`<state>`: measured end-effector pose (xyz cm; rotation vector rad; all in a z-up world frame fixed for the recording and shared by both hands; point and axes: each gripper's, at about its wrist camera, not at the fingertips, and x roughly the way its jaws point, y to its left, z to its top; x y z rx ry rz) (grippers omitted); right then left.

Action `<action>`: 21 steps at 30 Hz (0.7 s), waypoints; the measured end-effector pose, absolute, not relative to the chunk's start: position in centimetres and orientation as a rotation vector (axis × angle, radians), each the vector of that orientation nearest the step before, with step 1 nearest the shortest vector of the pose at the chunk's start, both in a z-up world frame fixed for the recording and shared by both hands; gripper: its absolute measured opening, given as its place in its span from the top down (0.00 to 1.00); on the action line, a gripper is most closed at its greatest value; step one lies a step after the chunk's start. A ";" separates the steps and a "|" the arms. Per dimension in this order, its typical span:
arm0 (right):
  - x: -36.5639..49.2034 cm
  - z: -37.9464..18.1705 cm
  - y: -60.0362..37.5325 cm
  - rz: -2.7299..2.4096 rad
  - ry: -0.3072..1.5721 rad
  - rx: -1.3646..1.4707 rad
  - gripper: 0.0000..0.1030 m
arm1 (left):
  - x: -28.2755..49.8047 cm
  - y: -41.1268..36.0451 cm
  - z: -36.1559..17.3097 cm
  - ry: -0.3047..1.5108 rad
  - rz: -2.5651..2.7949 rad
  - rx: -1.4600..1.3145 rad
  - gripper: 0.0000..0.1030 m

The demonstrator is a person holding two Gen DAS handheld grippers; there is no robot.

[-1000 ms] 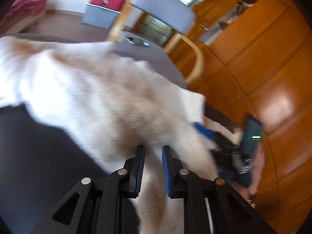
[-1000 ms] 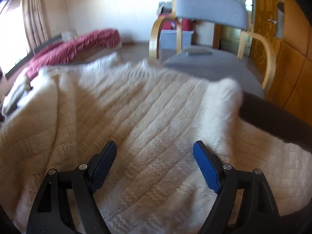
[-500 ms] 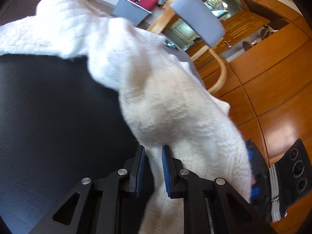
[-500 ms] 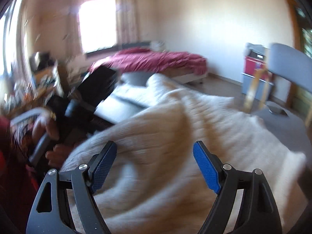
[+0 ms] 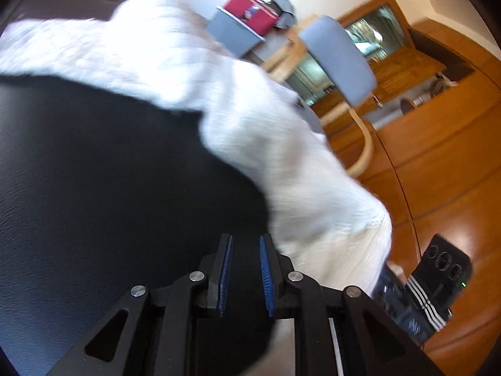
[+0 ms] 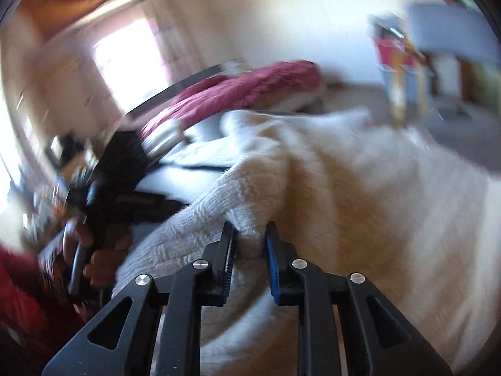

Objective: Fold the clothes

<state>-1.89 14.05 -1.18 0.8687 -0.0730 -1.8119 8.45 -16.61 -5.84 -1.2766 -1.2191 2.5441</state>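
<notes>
Right gripper (image 6: 247,260): jaws have just been closing and now pinch a fold of the white knit sweater (image 6: 360,206). Left gripper (image 5: 245,274): jaws narrowly apart, only black surface (image 5: 103,188) showing between them. Sweater lies on that surface from 10 to 4 o'clock in the left view.

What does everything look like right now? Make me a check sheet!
Surface: black top, partly bare.
Job's things: white sweater sprawled over it, not folded.
Clutter: nothing seen.
Claws: left claw has a narrow gap with nothing seen in it; right claw has just been closing and pinches a sweater fold.
Cables: nothing seen.
Surroundings: chair, red bag on a grey box, bed with red cover.
</notes>
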 end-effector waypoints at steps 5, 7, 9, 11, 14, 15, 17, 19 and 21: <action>-5.8 -4.3 16.5 -1.789 -0.323 1.047 0.82 | 8.4 -16.7 -6.7 -1.258 2.500 -1.283 0.83; -6.8 -5.4 16.9 -1.752 -0.396 1.087 0.82 | 7.7 -15.7 -7.0 -1.248 2.409 -1.303 0.83; -7.6 -6.1 16.7 -1.719 -0.453 1.104 0.85 | 7.0 -14.5 -7.5 -1.258 2.295 -1.316 0.83; -7.8 -6.3 16.5 -1.707 -0.465 1.107 0.85 | 6.4 -13.1 -8.1 -1.284 2.183 -1.321 0.83; -7.9 -6.5 16.2 -1.702 -0.469 1.113 0.85 | 6.2 -12.2 -8.9 -1.356 2.105 -1.300 0.83; -8.0 -6.5 16.1 -1.700 -0.474 1.115 0.85 | 6.3 -12.1 -9.0 -1.378 2.096 -1.291 0.82; -8.0 -6.4 16.1 -1.695 -0.482 1.115 0.85 | 6.4 -12.1 -9.2 -1.419 2.074 -1.274 0.80; -7.9 -6.3 16.4 -1.696 -0.480 1.114 0.85 | 6.5 -12.3 -9.6 -1.460 2.034 -1.260 0.80; -7.8 -6.2 16.9 -1.696 -0.481 1.113 0.85 | 6.6 -12.6 -9.8 -1.487 2.003 -1.250 0.80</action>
